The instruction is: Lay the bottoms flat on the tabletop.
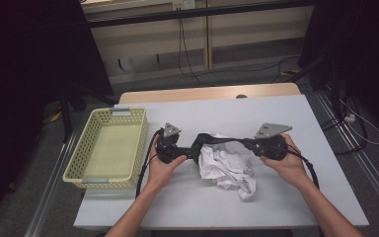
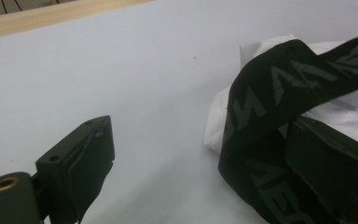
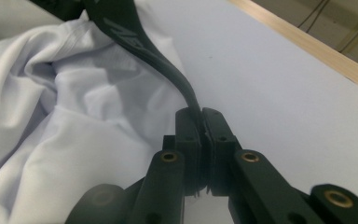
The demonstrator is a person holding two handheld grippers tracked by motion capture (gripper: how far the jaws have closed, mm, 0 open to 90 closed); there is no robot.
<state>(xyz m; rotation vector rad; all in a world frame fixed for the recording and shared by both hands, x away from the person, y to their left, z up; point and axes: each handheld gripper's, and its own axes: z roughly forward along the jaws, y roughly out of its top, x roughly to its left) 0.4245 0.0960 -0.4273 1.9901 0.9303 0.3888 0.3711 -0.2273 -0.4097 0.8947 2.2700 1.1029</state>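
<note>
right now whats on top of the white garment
A black lettered waistband runs across the white garment, pinched by the right gripper; the left gripper stands open around it. Anything beneath the cloth is hidden.

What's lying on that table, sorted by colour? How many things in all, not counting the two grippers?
Yellow: 1, the basket
White: 1, the crumpled garment
Black: 1, the lettered band, running across the garment
Total: 3

yellow basket [image 1: 109, 148] on the white table [image 1: 286, 113], left side
</note>
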